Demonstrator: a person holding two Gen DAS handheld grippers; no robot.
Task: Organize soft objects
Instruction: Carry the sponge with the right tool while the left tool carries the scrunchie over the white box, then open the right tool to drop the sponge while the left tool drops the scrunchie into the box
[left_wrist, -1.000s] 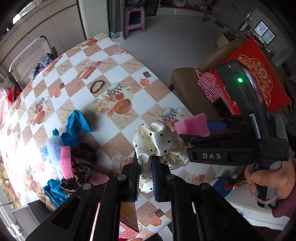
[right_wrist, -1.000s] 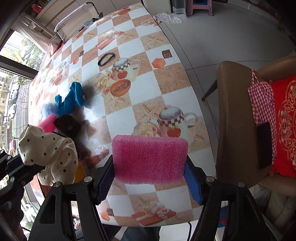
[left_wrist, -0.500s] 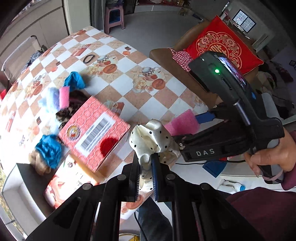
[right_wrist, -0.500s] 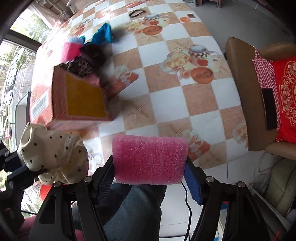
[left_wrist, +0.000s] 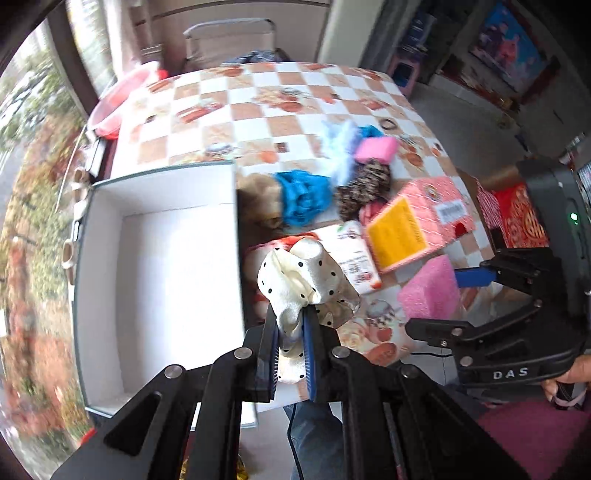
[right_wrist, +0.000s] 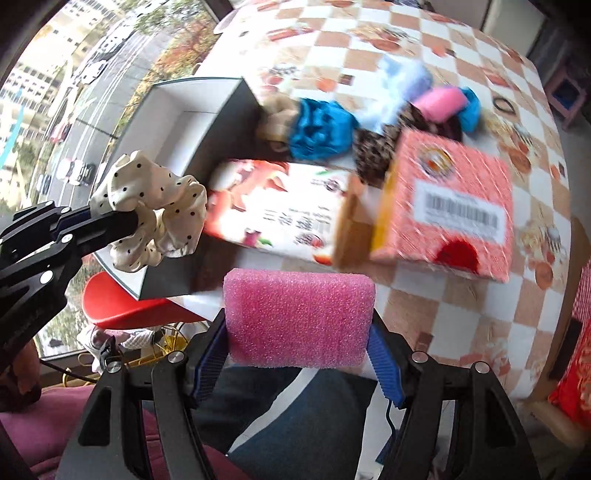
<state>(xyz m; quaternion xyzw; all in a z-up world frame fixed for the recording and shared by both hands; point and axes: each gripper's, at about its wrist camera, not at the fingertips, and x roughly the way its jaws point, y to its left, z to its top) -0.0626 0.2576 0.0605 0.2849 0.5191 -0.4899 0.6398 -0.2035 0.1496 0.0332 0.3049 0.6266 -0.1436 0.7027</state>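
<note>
While our left claw (left_wrist: 291, 347) is clamped nearly shut on the cream polka-dot scrunchie (left_wrist: 306, 280), our right claw (right_wrist: 299, 354) stands wide apart with the pink sponge (right_wrist: 299, 317) pressed between its blue pads (right_wrist: 384, 365). We hold the scrunchie in the air just right of the open white box (left_wrist: 159, 269), beside that box's right wall. From the right wrist view it hangs at the near corner of the box (right_wrist: 199, 122). We hold the sponge above the near edge of the checkered surface (right_wrist: 461, 314), in front of the cartons.

On the surface, a white printed carton (right_wrist: 280, 210) lies just right of the box, and a pink carton (right_wrist: 450, 206) with a barcode and a yellow end touches its right end. Farther away sits a huddle of soft things: a beige scrunchie (left_wrist: 258, 199) against the box wall, a blue scrunchie (left_wrist: 303, 195) touching it, a leopard-print scrunchie (left_wrist: 365, 188) further right, then a pale blue fluffy piece (left_wrist: 340, 144) and a second pink sponge (left_wrist: 376, 147) behind them. A black hair tie (right_wrist: 506, 105) lies apart at the far right. A red basin (left_wrist: 118, 99) sits at the far left edge.
</note>
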